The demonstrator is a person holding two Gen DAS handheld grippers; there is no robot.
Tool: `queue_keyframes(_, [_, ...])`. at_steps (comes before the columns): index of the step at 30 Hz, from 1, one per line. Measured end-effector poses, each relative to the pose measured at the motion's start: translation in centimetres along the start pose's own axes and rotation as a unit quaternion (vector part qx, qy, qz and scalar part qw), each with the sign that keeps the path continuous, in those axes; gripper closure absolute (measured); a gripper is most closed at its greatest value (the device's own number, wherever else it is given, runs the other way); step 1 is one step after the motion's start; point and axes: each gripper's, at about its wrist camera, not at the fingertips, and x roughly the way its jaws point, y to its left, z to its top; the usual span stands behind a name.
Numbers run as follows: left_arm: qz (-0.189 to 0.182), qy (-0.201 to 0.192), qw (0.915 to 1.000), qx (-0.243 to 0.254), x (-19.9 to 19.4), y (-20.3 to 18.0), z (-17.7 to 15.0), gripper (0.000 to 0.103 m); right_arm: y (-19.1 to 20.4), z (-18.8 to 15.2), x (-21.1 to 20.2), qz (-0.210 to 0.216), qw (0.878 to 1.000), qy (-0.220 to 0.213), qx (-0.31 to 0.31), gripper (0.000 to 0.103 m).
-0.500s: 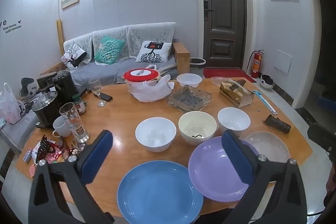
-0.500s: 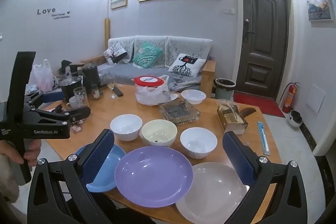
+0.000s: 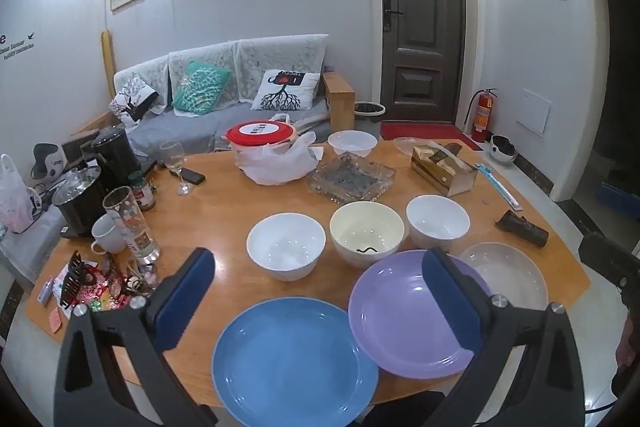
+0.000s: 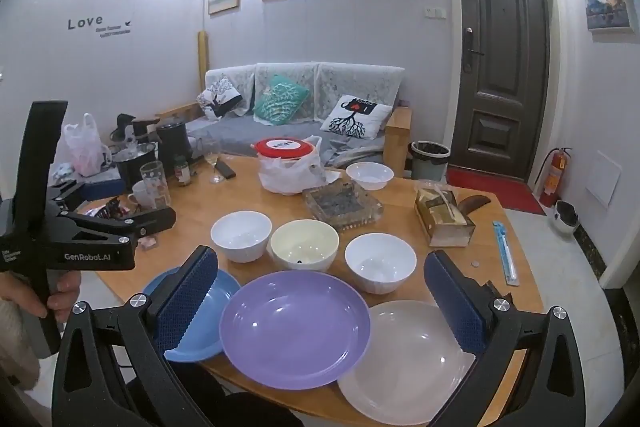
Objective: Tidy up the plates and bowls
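Observation:
Three plates lie along the wooden table's near edge: a blue plate (image 3: 294, 363) (image 4: 200, 319), a purple plate (image 3: 412, 315) (image 4: 294, 323) and a pale plate (image 3: 508, 277) (image 4: 408, 359). Behind them stand a white bowl (image 3: 286, 245) (image 4: 241, 235), a cream bowl (image 3: 366, 233) (image 4: 305, 245) and another white bowl (image 3: 437, 221) (image 4: 380, 263). A further white bowl (image 3: 352, 143) (image 4: 369, 175) sits at the back. My left gripper (image 3: 318, 303) is open and empty above the blue and purple plates. My right gripper (image 4: 320, 303) is open and empty above the purple plate.
A glass ashtray (image 3: 352, 179), a red-lidded container in a plastic bag (image 3: 264, 147) and a box (image 3: 444, 167) stand behind the bowls. Glasses, a mug (image 3: 106, 235), kettles and clutter fill the table's left side. The left gripper's body (image 4: 80, 235) shows in the right wrist view.
Both views have shifted only slightly; both grippers stay open and empty, and no dish has moved.

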Motion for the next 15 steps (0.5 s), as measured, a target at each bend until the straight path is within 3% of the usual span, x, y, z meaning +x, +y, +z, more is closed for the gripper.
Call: queue_keyframes(15, [-0.01, 0.005, 0.9999, -0.004, 0.58, -0.24, 0.08, 0.0, -0.7, 0.24, 0.49, 0.002, 1.0, 0.003, 0.001, 0.001])
